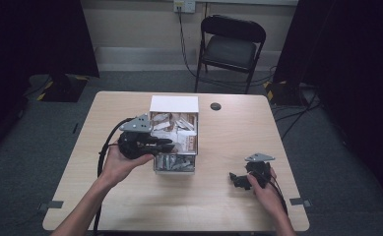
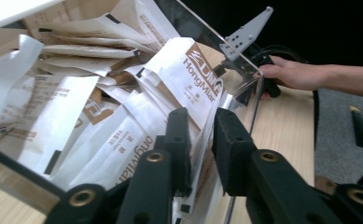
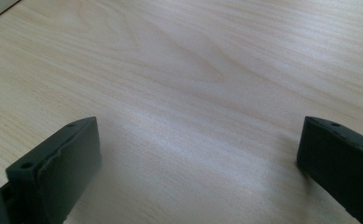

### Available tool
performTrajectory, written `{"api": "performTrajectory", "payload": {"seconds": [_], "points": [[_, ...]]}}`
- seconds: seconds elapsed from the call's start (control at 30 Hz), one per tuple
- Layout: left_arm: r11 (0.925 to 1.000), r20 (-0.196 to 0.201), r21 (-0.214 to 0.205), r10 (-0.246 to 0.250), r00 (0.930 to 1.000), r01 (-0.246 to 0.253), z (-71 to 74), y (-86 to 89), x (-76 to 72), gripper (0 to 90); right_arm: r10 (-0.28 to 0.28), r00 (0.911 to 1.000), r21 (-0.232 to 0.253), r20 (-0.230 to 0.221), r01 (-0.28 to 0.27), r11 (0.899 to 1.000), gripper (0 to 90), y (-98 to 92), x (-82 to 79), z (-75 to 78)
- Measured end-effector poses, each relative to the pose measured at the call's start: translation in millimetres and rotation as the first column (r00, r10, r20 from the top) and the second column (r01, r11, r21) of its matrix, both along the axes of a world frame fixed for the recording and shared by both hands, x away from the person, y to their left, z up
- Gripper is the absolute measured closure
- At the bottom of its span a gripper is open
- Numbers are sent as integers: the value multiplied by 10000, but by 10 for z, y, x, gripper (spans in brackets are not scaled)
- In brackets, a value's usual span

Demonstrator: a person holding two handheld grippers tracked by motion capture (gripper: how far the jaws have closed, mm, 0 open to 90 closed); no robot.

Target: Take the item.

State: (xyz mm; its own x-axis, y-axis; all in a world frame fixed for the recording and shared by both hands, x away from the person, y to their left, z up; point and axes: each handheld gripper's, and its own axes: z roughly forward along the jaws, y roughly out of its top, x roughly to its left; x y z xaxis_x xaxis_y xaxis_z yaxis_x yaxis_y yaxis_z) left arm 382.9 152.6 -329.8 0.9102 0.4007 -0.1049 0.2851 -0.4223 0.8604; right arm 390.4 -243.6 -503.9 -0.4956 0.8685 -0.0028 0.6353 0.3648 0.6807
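Left hand-held gripper (image 2: 200, 140) reaches into clear box (image 2: 249, 100); jaws nearly closed, a white-and-brown packet (image 2: 188, 77) between the pads. Right hand-held gripper (image 3: 198, 154) rests wide open, empty, on counter (image 3: 193, 56).

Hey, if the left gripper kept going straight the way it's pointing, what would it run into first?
Most likely the brown-and-white HongMiar sachet already between the jaws of the left gripper, with the clear box wall right beside it. Depth is hard to judge, so the wall could come first.
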Motion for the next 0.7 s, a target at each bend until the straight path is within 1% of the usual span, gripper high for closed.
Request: {"api": "performTrajectory", "payload": {"seconds": [0.07,0.17,0.23,0.27,0.33,0.43,0.57,0.7], "points": [[10000,70,-39,-25,10000,25,-7,1,-9,817,1,10000,0,0,-1,10000,0,0,0,0],[9999,2,-116,29,10000,-29,-16,1,1,884,4,10000,-3,1,-4,10000,0,0,0,0],[9999,-42,-152,4,10000,-5,-18,7,10,890,8,10000,-6,2,-8,10000,0,0,0,0],[9998,-82,-193,74,9999,-76,-18,13,15,895,9,10000,-5,4,-9,10000,0,-1,0,0],[9994,-307,-338,82,9995,-92,-23,25,33,898,9,10000,-5,5,-9,10000,0,0,0,0],[9988,-390,-478,109,9992,-128,-31,42,45,900,4,10000,-1,1,-4,10000,0,0,0,0],[9980,-385,-551,301,9988,-322,-28,49,39,900,5,10000,-3,2,-5,10000,0,0,0,0],[9978,-461,-583,296,9985,-323,-23,47,38,900,4,10000,-3,1,-4,10000,0,0,0,0]]}}
